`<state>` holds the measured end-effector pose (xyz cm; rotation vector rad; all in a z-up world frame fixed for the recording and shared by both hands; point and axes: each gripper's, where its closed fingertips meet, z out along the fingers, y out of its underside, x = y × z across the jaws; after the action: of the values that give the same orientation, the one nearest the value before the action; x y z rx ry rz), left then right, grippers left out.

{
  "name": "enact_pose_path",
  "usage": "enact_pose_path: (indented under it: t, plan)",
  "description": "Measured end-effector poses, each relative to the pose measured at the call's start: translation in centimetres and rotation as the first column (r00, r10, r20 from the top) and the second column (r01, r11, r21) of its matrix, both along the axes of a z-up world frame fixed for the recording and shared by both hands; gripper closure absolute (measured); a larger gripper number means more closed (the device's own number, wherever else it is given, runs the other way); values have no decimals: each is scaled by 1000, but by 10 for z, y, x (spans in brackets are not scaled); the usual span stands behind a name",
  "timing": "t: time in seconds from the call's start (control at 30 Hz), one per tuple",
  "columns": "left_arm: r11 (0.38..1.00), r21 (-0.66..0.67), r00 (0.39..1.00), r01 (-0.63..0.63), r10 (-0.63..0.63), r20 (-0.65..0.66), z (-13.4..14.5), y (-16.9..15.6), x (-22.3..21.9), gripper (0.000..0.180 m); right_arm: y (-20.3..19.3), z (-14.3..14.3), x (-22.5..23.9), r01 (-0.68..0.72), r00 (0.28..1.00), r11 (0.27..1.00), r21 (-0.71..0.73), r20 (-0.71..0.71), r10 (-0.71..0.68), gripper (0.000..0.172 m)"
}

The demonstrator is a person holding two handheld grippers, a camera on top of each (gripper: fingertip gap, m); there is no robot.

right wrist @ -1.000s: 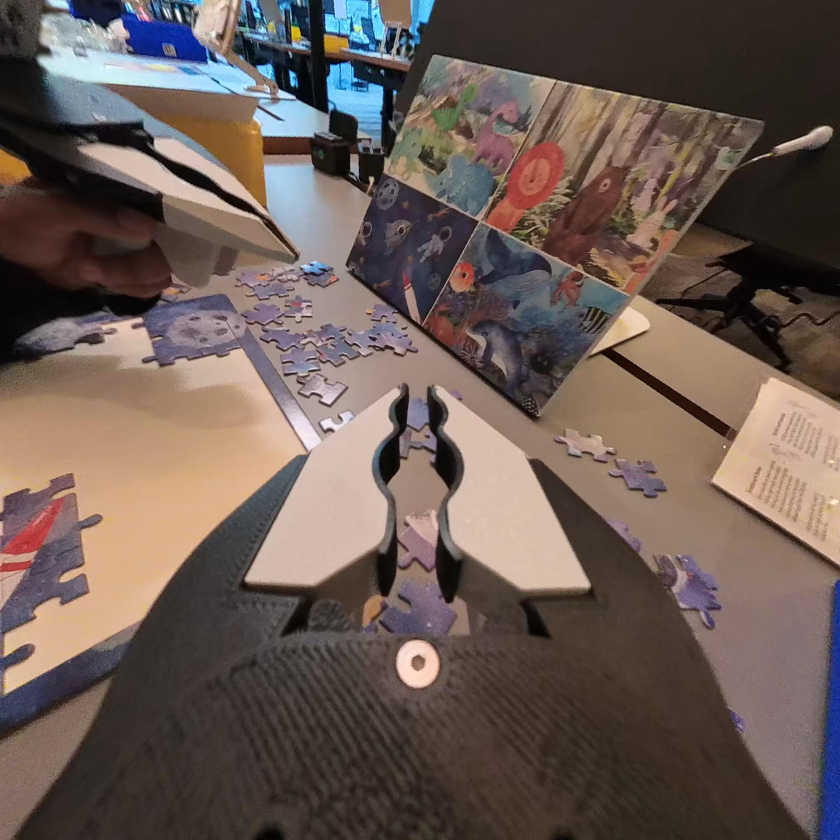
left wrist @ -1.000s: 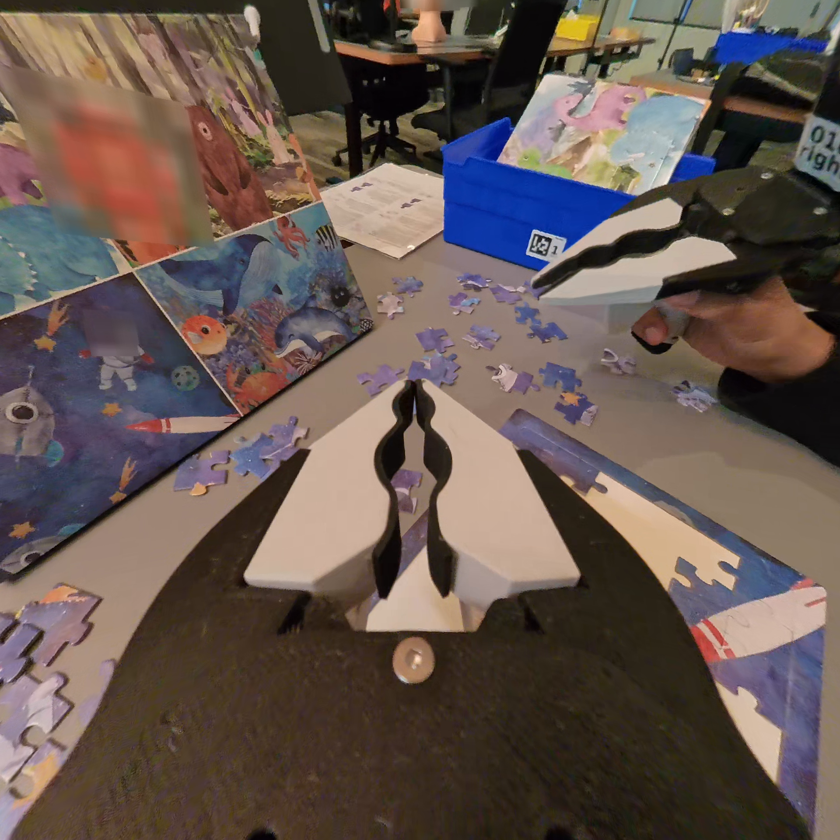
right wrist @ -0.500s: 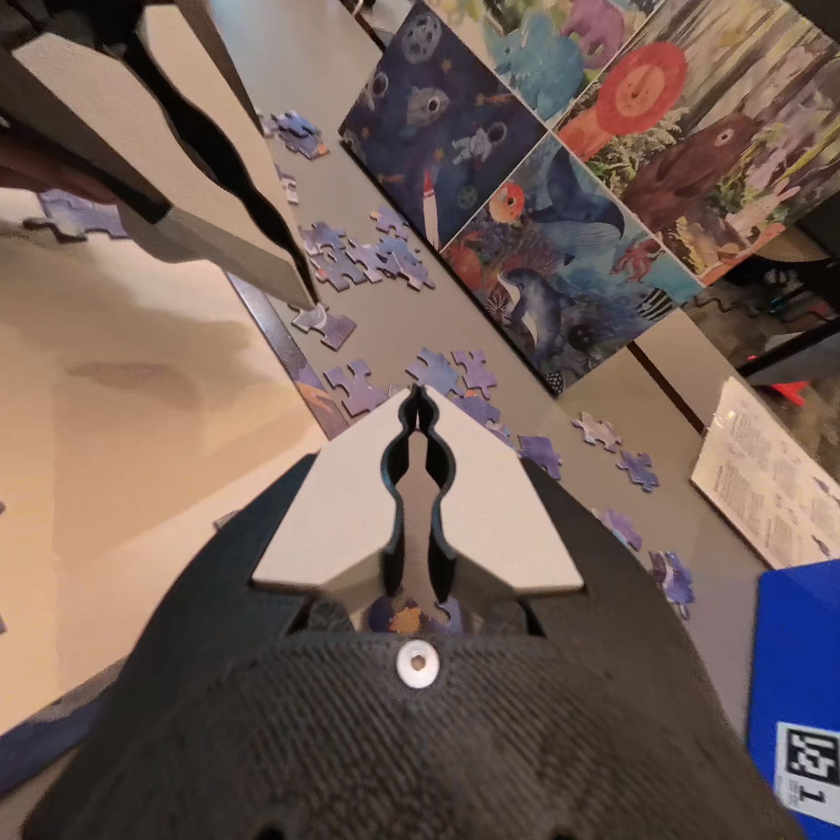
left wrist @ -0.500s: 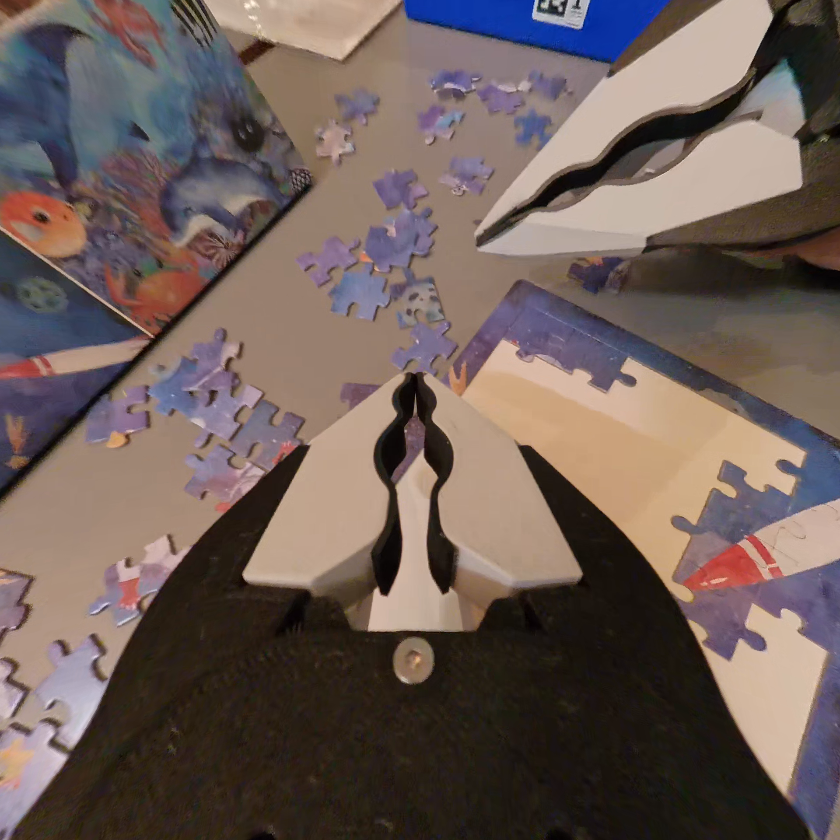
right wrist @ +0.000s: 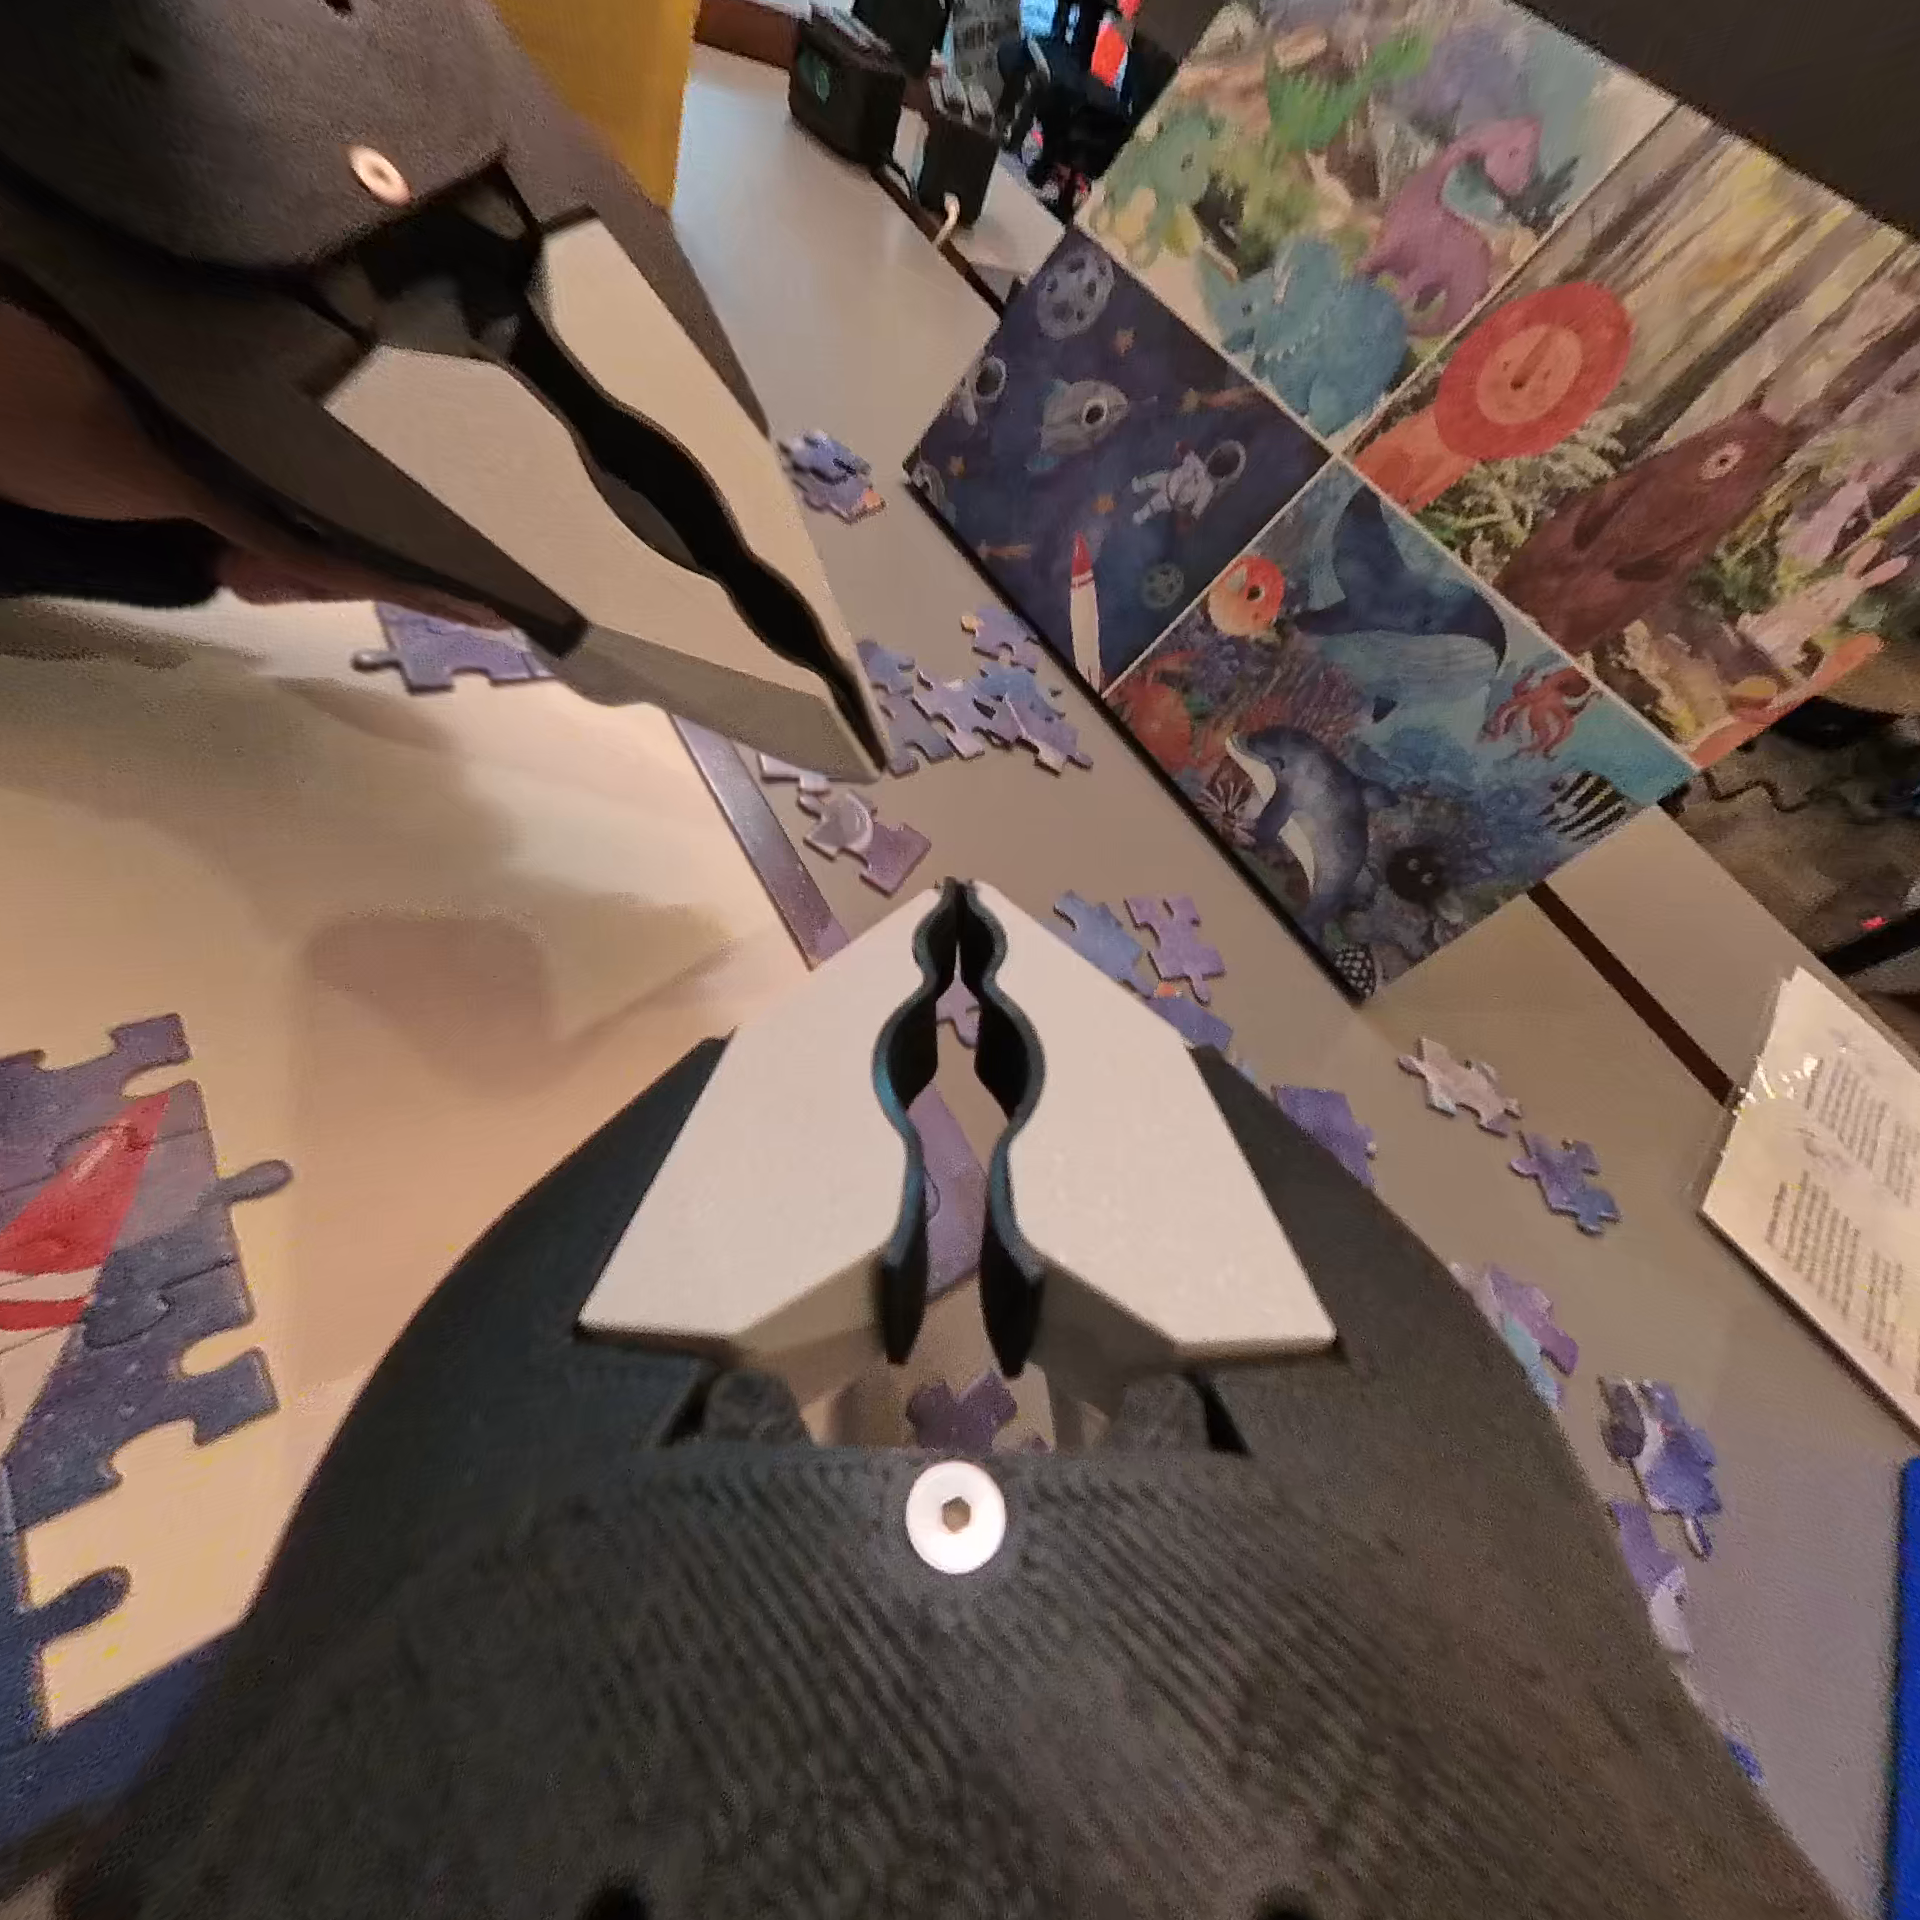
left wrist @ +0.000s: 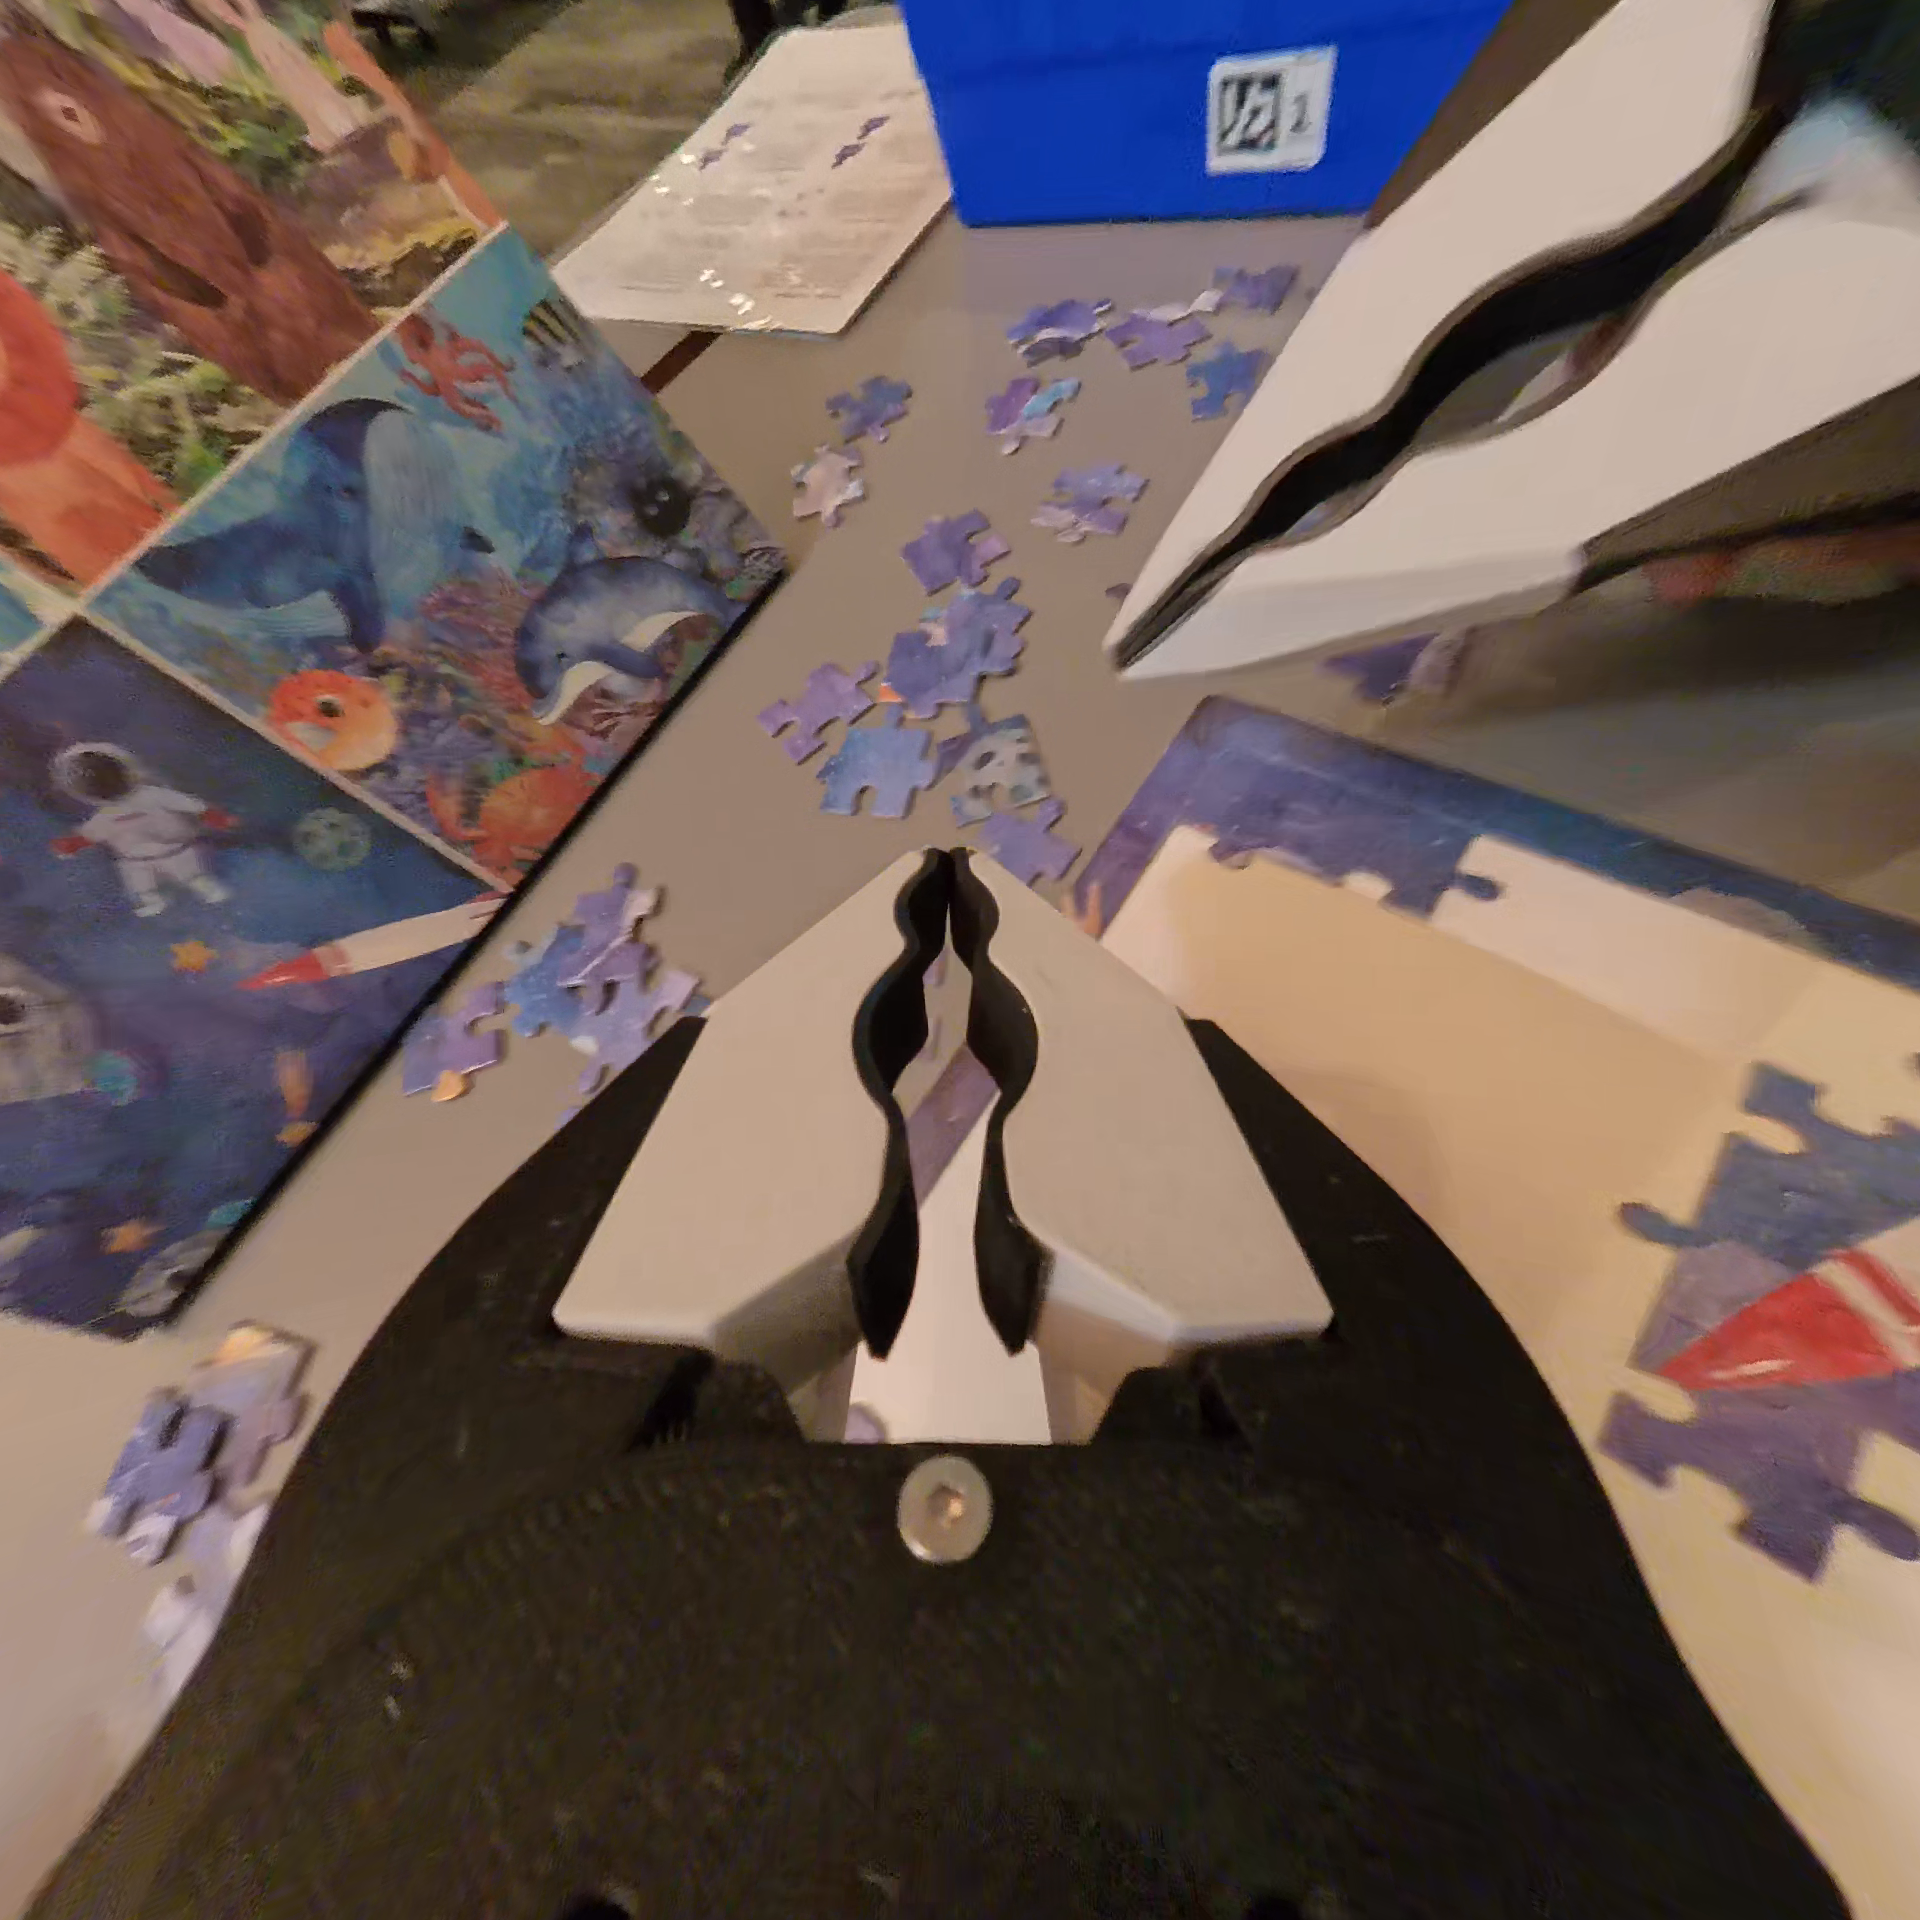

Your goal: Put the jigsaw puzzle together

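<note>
My two grippers are both closed on nothing — left gripper and right gripper hover over the grey desk beside the corner of one puzzle board, near loose purple puzzle pieces, too many and overlapping to count. One picture panel stands tilted alongside.

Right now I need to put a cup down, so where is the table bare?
Bare grey table runs between the propped picture board and the puzzle tray. More lies between that board and the printed sheet. The tray's tan middle is bare too. Loose puzzle pieces crowd the stretch towards the blue bin.
</note>
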<state>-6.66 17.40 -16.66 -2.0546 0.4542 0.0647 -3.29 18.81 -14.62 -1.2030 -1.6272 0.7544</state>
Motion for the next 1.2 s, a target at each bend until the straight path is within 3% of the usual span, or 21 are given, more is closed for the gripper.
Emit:
enact_pose_path:
  t: [0.13,0.33,0.87,1.2]
  plan:
    - [1000,1,998,22,-22,52,2,-2,-2,179,-6,8,1,-28,999,1000,-7,-36,28,172]
    - [997,-41,997,72,-71,39,-7,-3,12,179,1,-7,1,0,999,999,-41,47,2,172]
    - [995,30,993,96,-98,67,8,-3,19,178,-19,24,8,-103,989,994,24,-104,105,172]
    - [995,-26,993,94,-92,80,-3,-4,20,179,-10,7,5,-61,998,998,-25,-6,61,172]
